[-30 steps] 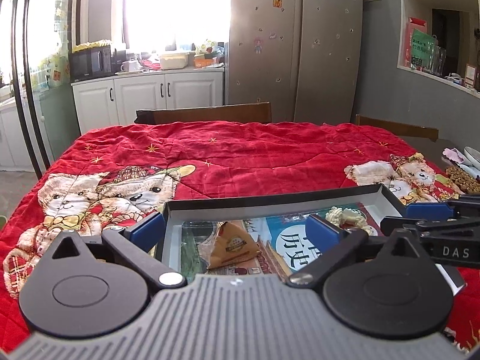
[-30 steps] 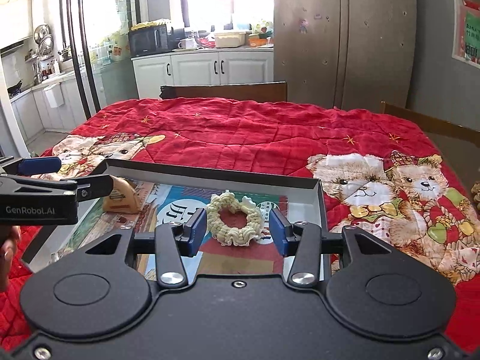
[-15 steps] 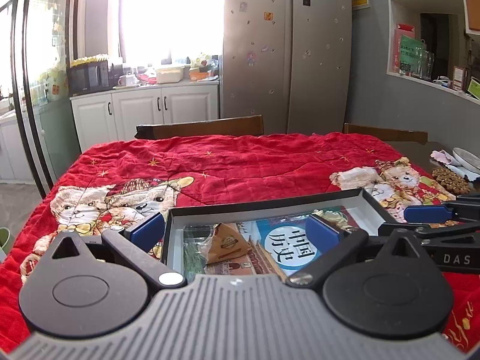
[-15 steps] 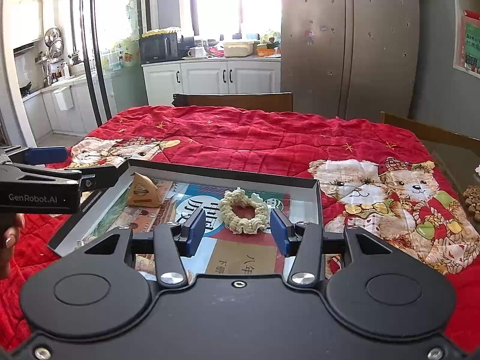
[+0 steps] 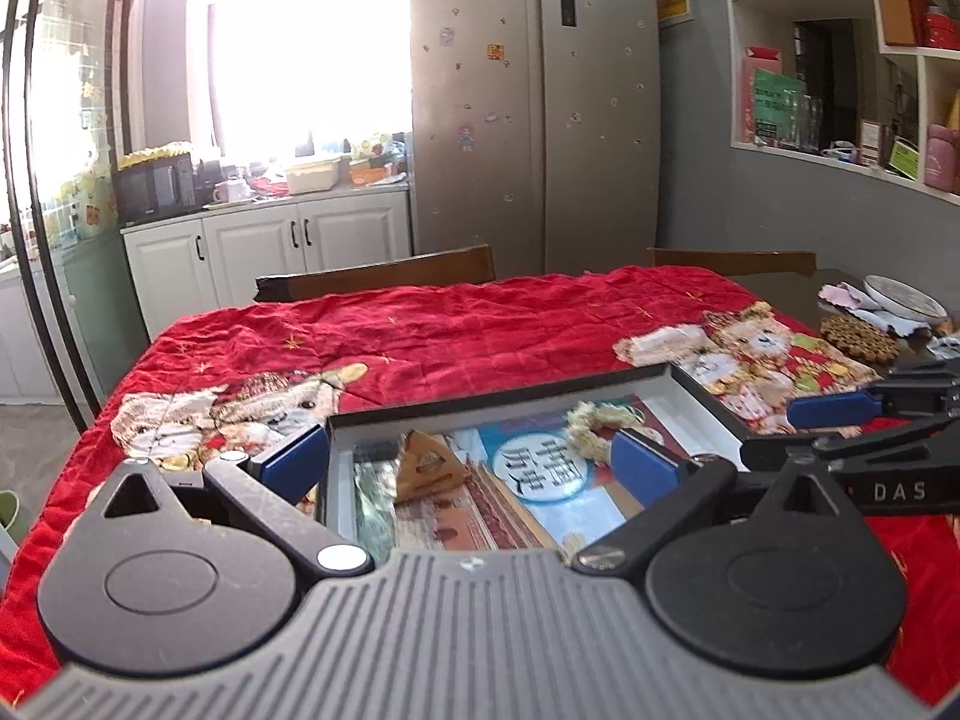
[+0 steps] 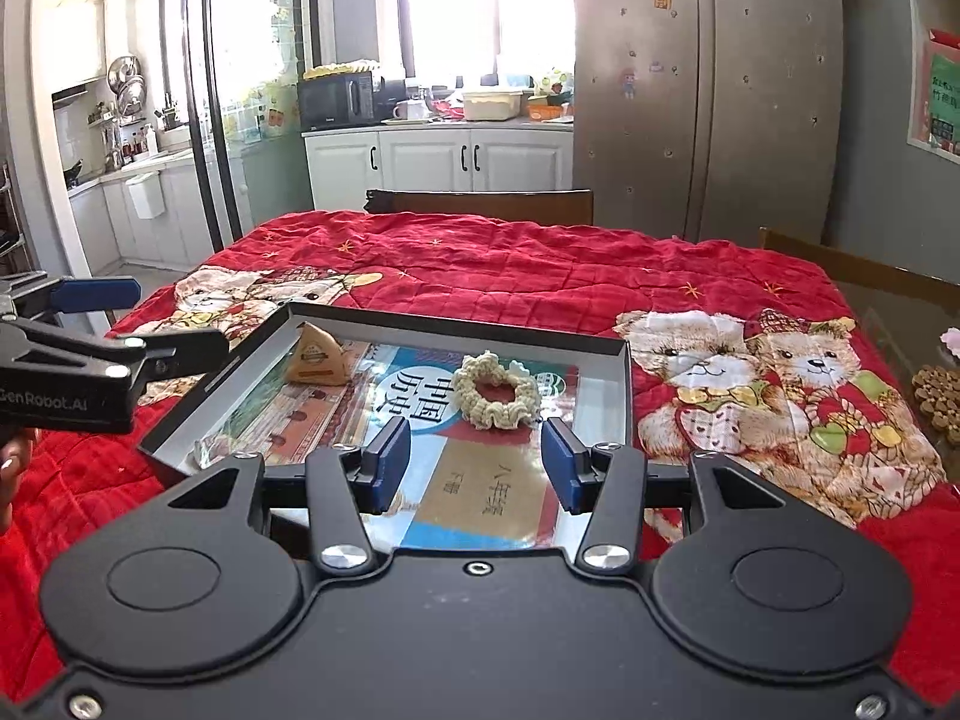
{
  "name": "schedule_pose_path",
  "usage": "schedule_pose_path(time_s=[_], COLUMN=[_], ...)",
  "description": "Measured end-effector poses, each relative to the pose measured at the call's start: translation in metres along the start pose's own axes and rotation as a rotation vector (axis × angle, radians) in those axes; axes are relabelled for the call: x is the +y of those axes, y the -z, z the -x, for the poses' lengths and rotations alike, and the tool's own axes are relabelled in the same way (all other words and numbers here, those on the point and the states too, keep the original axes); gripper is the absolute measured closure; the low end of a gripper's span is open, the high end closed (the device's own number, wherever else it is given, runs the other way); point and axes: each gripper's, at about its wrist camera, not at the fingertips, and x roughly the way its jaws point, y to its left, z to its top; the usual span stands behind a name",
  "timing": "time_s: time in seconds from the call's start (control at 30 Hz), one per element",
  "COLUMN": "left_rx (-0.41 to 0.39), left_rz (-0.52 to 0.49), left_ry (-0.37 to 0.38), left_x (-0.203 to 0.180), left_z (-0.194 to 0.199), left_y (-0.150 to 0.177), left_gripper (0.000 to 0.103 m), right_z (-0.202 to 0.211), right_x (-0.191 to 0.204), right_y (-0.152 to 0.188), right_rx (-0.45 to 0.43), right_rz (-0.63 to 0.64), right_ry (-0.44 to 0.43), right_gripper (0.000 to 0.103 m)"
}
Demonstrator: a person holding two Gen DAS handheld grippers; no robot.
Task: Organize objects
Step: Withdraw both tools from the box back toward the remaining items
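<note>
A shallow black-rimmed tray (image 6: 456, 327) lies on the red quilt, and its far wall shows in the left wrist view too (image 5: 498, 402). Inside it lies a book (image 6: 480, 498) with a cream scrunchie (image 6: 480, 414) and a brown triangular packet (image 6: 315, 357) on top. My right gripper (image 6: 477, 462) hovers open above the tray's near end, nothing between its fingers. My left gripper (image 5: 468, 459) is open wide over the tray's near left corner, with one blue pad outside the left wall, gripping nothing. The packet (image 5: 429, 465) and scrunchie (image 5: 591, 429) lie beyond it.
A red quilt (image 6: 540, 264) with bear prints covers the table. Wooden chairs (image 6: 480, 204) stand at the far side. A round wooden trivet (image 5: 858, 333) and a plate (image 5: 900, 297) sit at the right edge. A hand (image 6: 9, 462) shows at the left.
Both grippers have drawn back from the tray and risen, so the tray and its contents look smaller and farther off. Nothing in the tray has moved.
</note>
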Motion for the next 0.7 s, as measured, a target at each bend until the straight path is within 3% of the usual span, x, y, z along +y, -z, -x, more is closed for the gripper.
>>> schedule_pose_path(time_s=[0.7], left_rx=[0.025], left_rz=[-0.098], left_ry=[0.052], left_x=[-0.006], left_z=[0.054], left_y=[0.047], left_gripper=[0.000], right_z=[0.045], right_x=[0.003], right_y=[0.053], right_rx=[0.034], right_rz=[0.023], right_ry=[-0.022], right_gripper=[0.057])
